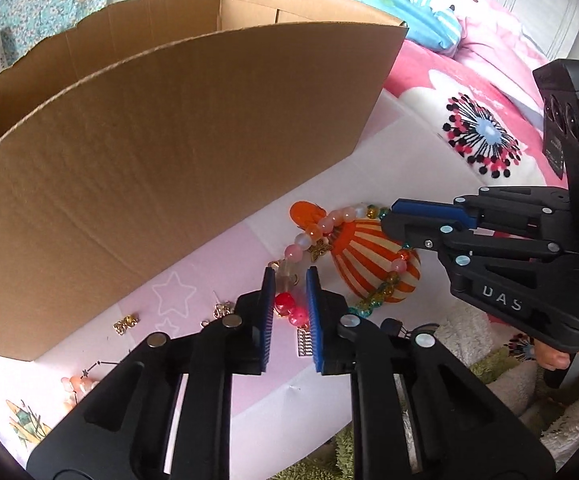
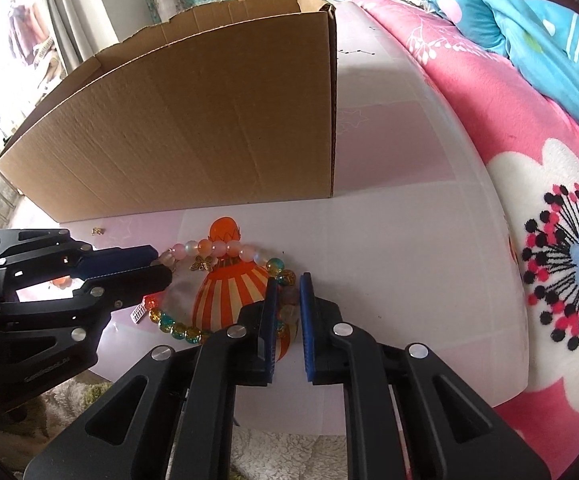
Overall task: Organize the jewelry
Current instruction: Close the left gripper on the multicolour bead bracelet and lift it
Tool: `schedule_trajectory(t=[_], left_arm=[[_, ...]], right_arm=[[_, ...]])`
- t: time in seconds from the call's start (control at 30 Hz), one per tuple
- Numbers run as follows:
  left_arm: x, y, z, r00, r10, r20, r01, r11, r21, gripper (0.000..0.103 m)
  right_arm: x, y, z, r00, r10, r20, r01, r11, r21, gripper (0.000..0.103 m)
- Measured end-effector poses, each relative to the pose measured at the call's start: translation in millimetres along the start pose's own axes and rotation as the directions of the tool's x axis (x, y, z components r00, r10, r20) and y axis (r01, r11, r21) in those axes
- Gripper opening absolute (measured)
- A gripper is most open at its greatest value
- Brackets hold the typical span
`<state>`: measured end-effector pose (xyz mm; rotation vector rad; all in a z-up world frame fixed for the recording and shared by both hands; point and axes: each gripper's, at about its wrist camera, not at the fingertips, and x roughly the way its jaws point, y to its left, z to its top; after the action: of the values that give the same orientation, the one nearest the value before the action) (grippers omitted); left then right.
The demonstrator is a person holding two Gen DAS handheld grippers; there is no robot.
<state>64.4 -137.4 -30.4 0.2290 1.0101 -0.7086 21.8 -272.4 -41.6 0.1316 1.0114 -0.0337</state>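
Pink and red glass beads sit between the blue pads of the left gripper in the left wrist view, and the jaws have closed in on that stretch of the beaded bracelet until the pads touch it. The bracelet is a loop of pink, orange, teal and amber beads draped over an orange-and-cream striped dome stand on the pale pink table. Just behind stands an open cardboard box, probably where the jewelry is meant to go. Loose bits lie near its foot: a small gold charm, a silver clasp piece, and peach beads at the left edge. From the right, the right gripper reaches to the far side of the loop, its jaws nearly together there.

In the right wrist view, the right gripper has its pads closed onto beads at the near edge of the stand; the beads are partly hidden behind the pads, so the hold looks firm but I cannot be certain. The left gripper comes in from the left and pinches the loop where pink beads meet the gold butterfly charm. Holding both sides likely lets the loop lift off the stand evenly without snagging. A floral pink blanket lies to the right.
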Motion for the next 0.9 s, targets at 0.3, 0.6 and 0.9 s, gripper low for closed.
schedule_trajectory(t=[0.3, 0.6, 0.9], left_arm=[[-5.1, -3.2, 2.5, 1.0, 0.002, 0.016, -0.003, 0.999, 0.037, 0.009], [-35.2, -13.2, 5.7, 0.994, -0.042, 0.106, 0.035, 0.997, 0.067, 0.008], [-75.0, -22.9, 8.4, 0.97, -0.076, 0.23, 0.056, 0.994, 0.089, 0.008]], right_arm=[[1.8, -9.6, 2.7, 0.999, 0.037, 0.011, -0.038, 0.998, 0.041, 0.01], [-15.9, -13.3, 2.8, 0.997, 0.043, 0.069, -0.047, 0.997, 0.063, 0.01], [-59.7, 2.5, 5.3, 0.984, -0.006, 0.179, 0.004, 1.0, 0.011, 0.01]])
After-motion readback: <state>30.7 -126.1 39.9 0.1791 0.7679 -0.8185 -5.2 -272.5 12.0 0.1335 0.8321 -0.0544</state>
